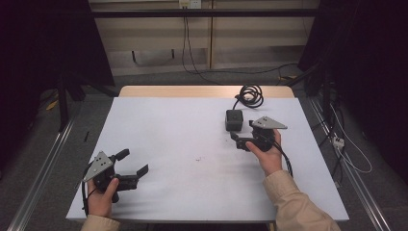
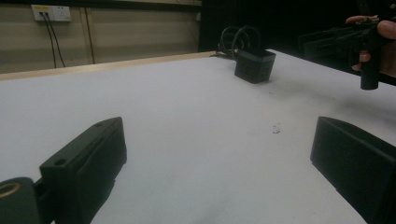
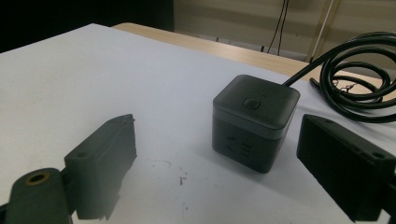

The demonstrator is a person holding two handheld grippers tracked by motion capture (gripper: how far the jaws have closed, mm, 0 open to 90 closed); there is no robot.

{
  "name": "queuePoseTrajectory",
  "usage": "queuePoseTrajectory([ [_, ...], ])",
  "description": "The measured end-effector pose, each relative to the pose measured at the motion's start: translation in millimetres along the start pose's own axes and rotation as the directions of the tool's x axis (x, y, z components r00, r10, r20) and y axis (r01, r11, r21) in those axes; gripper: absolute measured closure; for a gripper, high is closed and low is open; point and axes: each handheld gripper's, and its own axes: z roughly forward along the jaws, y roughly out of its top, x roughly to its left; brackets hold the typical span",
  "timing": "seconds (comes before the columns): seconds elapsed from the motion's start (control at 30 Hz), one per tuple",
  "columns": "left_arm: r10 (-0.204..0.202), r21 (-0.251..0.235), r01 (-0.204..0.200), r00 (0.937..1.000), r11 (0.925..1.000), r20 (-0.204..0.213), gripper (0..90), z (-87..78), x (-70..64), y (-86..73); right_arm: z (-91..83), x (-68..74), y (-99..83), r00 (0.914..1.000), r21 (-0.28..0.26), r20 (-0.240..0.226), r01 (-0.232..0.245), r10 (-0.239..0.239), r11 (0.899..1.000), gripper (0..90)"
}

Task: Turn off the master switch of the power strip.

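You have two grippers on the table, one in each hand. Your left gripper (image 1: 133,162) sits at the near left corner of the white table cover (image 1: 183,125), jaws spread wide with nothing between them; in the left gripper view only bare cover lies in the gap. Your right gripper (image 1: 236,139) is at the right of the table, just short of the one dark cube-shaped power socket (image 1: 234,119). In the right gripper view its jaws stand well apart and hold nothing; the cube (image 3: 254,120) stands upright on the cover just ahead of them, nearer the right jaw, not touching either. The cube carries one small button on its top face and slot openings on the side facing you. One black cable (image 1: 250,95) runs from the cube and lies coiled in several loops at the far edge of the table. One small dark mark (image 1: 197,158) shows on the cover near the middle, well apart from both grippers.
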Motion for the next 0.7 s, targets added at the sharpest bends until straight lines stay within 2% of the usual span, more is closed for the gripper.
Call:
queuePoseTrajectory([
  [0.27,-0.004,-0.001,0.004,1.0,1.0,-0.001,3.3,0.3,0.0,-0.3,0.8,-5.5,3.7,0.9999,0.002,0.013,-0.005,0.005,1.0,11.4],
  [0.7,-0.001,-0.001,0.001,1.0,1.0,-0.001,3.3,0.2,-0.2,-0.1,4.3,-8.6,3.8,0.9999,0.011,0.009,-0.008,0.008,1.0,14.6],
])
